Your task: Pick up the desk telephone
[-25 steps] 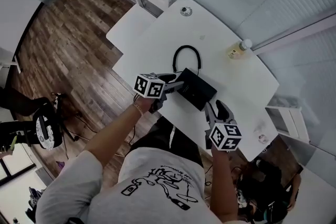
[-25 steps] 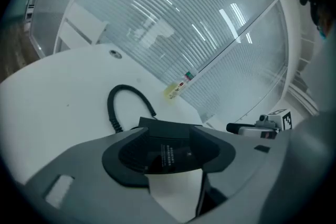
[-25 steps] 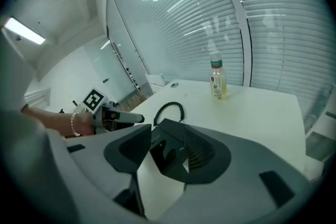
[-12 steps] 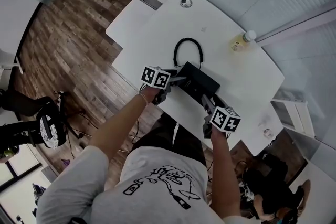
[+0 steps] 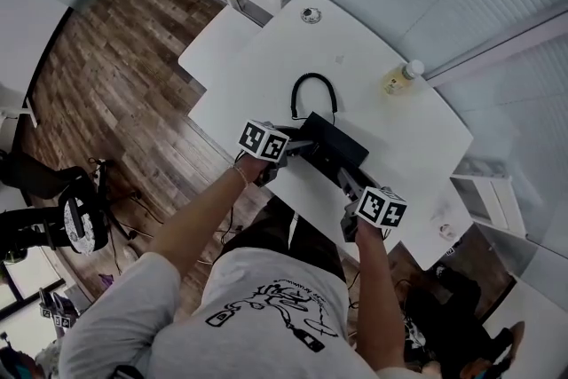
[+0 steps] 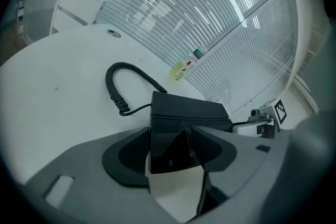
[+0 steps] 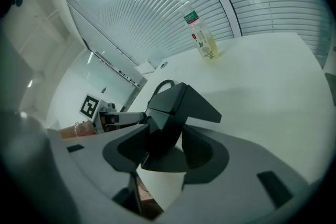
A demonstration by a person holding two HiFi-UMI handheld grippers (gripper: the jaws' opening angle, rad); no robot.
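Bottle label print too small, desk telephone keys unseen

Bright, even daylight thru the frosted slatted wall; white table near blown out, shadows soft & faint. Gripper views: heavy fisheye bend, dark vignette at corners, close foreground blurred; black desk telephone shows little detail, slight sheen

Matt black plastic desk telephone on a smooth white table; wood-plank floor.
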